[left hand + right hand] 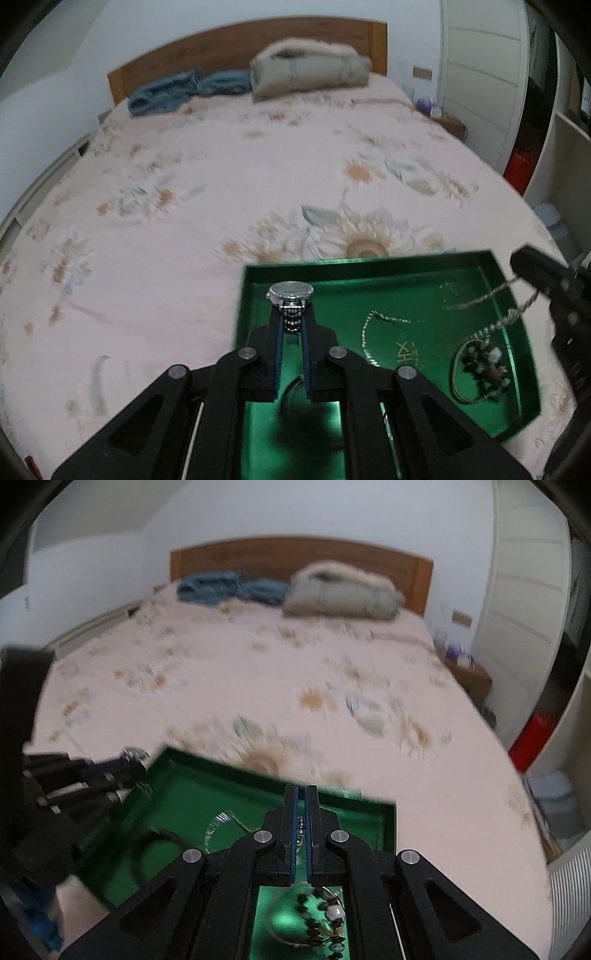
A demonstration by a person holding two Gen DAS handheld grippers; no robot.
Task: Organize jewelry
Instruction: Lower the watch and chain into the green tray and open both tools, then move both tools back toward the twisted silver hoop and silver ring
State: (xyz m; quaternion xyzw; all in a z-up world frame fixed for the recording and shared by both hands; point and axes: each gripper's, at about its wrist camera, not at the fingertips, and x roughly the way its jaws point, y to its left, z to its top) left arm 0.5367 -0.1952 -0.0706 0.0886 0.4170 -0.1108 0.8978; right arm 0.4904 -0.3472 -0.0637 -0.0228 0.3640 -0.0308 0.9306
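Note:
A green tray (369,267) lies on the bed's near edge. My left gripper (291,314) is shut on a silver wristwatch (291,290) by its metal band, holding it above the tray's left part. My right gripper (302,805) is shut on a silver chain (487,299) that hangs from it into the tray. A thin silver necklace (369,332) lies in the tray's middle. A dark beaded bracelet with a bangle (480,369) lies at its right; it also shows in the right wrist view (325,919). The right gripper shows in the left wrist view (517,264).
The tray sits on a pink floral bedspread (221,166). Blue jeans (184,90) and a folded grey coat (310,68) lie by the wooden headboard (240,44). A white wardrobe (484,74) and a red object (519,168) stand to the right.

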